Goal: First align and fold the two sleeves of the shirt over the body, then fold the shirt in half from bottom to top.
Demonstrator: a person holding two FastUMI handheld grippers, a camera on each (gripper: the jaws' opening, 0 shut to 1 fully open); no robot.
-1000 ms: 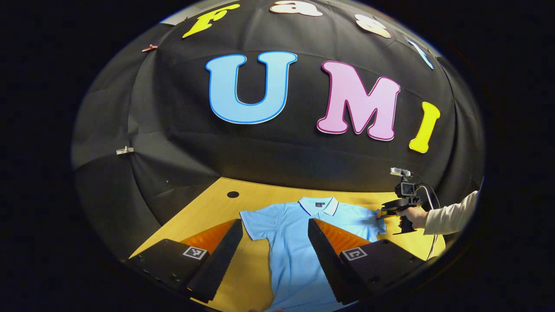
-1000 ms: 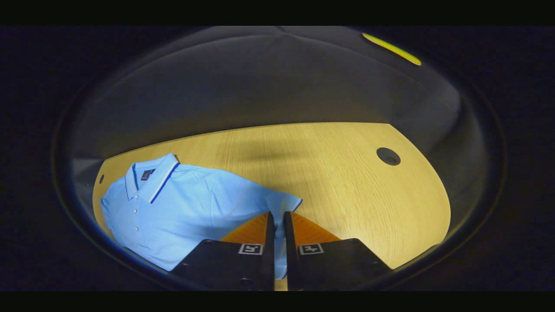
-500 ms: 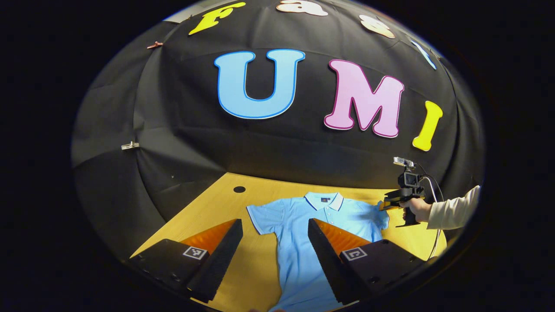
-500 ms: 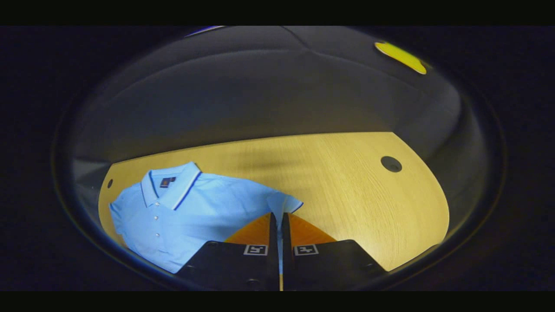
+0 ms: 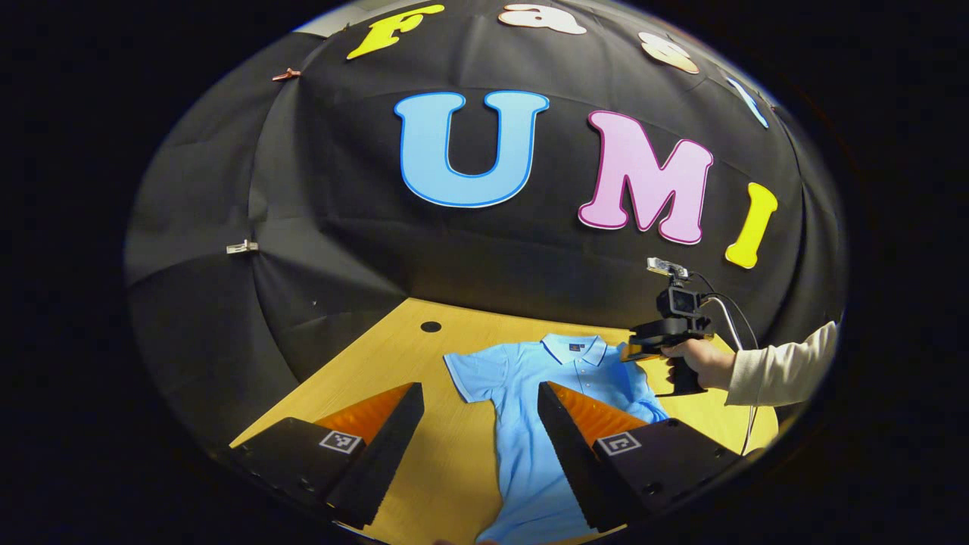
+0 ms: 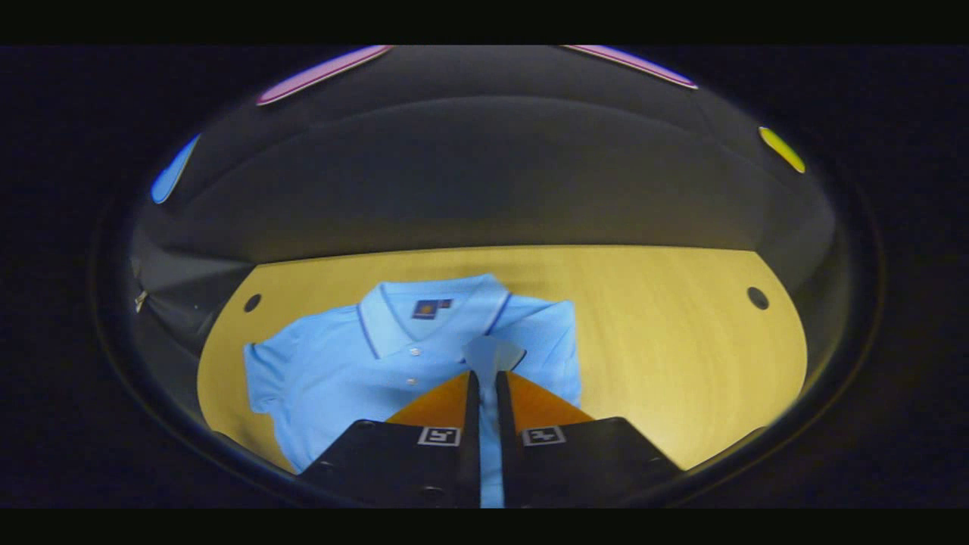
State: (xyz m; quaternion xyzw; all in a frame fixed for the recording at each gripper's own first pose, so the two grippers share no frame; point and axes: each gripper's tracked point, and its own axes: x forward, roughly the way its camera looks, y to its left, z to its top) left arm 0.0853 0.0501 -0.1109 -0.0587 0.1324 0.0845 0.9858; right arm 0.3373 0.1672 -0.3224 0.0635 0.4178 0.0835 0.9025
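- Wooden table point(image 6: 681, 363) under the black booth wall carries a light blue polo shirt point(image 6: 341, 378), lying flat, collar toward the wall, its long axis running from the wall to the near edge.
- Right gripper point(image 6: 484, 378) has its jaws pinched together on the right sleeve point(image 6: 492, 352), lifted over the chest.
- Left gripper point(image 5: 481, 409) hovers with jaws wide apart above the hem end.
- Risk: thin cloth could slip out, or the sleeve land askew and drag the shoulder crooked.

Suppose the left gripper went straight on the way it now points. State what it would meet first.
Probably the light blue shirt lying flat on the wooden table: the open left gripper looks down across its body and nothing stands between. Depth is unclear, so this is a judgement.
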